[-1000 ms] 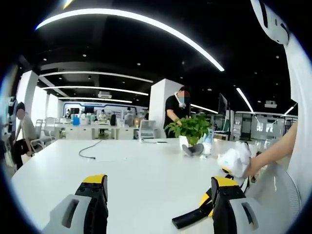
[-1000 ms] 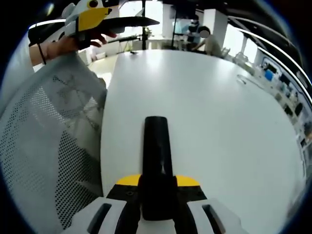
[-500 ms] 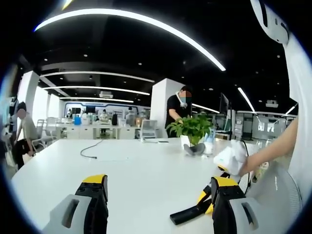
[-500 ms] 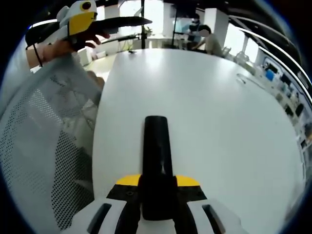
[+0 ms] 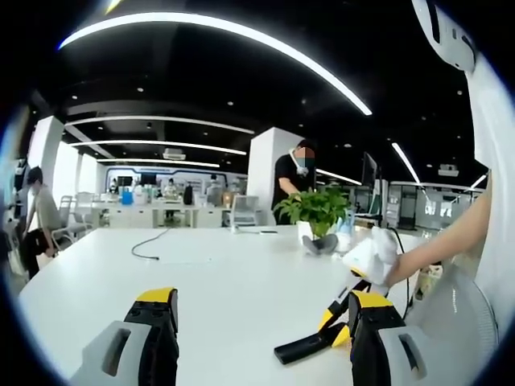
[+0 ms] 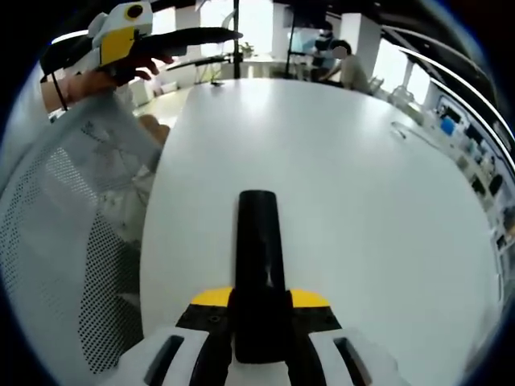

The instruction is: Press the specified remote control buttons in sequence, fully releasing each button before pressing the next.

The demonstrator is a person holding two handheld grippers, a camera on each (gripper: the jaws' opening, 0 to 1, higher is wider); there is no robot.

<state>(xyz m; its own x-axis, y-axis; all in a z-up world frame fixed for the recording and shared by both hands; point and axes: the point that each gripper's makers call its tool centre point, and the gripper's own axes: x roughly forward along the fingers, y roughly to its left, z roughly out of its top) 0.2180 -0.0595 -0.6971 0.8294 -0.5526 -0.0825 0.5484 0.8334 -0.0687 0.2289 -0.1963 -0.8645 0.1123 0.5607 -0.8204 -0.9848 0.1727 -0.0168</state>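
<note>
Right gripper view: the right gripper holds one black remote control above one white table. The left gripper stands wide, holding nothing.

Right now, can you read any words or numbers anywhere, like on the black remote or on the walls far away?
None can be read.
The black remote, held in the right tool, shows no legible labels.
The far counters and screens behind the white table are too small and blurred to read.
</note>
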